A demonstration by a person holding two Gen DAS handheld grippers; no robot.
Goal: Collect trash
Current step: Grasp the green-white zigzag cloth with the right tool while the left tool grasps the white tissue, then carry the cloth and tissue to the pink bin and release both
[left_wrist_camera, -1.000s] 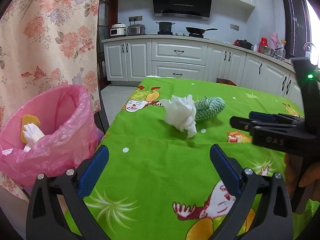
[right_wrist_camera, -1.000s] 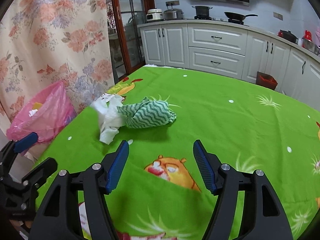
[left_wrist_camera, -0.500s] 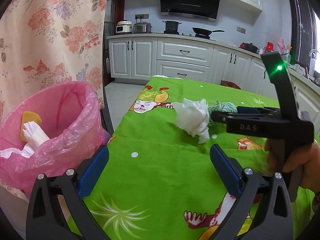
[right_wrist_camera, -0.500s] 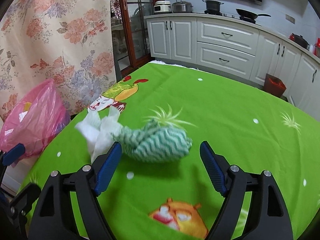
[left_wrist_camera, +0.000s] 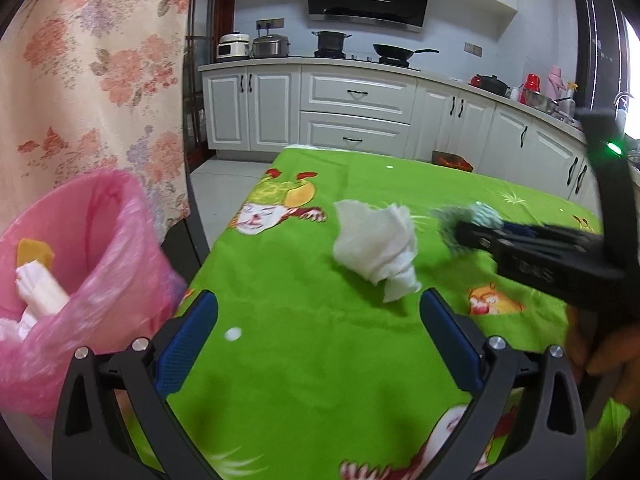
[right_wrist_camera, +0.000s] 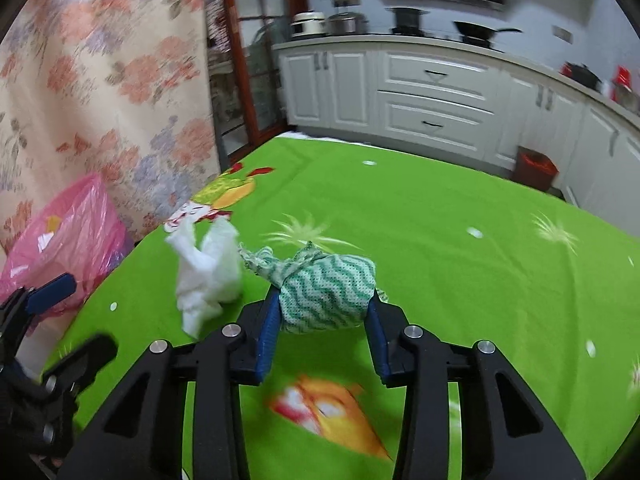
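A crumpled white tissue (left_wrist_camera: 376, 248) lies on the green cartoon tablecloth (left_wrist_camera: 304, 360); it also shows in the right wrist view (right_wrist_camera: 208, 272). A green-and-white zigzag cloth wad (right_wrist_camera: 324, 296) sits just right of it. My right gripper (right_wrist_camera: 322, 312) is shut on this cloth, blue pads pressing both sides; in the left wrist view the cloth (left_wrist_camera: 480, 216) is partly hidden behind that gripper (left_wrist_camera: 464, 232). My left gripper (left_wrist_camera: 320, 340) is open and empty, just short of the tissue. A pink trash bag (left_wrist_camera: 76, 280) hangs off the table's left edge.
The pink bag (right_wrist_camera: 68, 240) holds a yellow piece (left_wrist_camera: 34, 252) and white paper (left_wrist_camera: 40, 296). A floral curtain (left_wrist_camera: 92, 80) hangs behind it. White kitchen cabinets (left_wrist_camera: 356, 112) stand beyond the table's far edge. A small red bin (right_wrist_camera: 534, 168) stands on the floor.
My right gripper has advanced to the zigzag cloth and closed its jaws on it. My left gripper has edged forward toward the tissue, still open.
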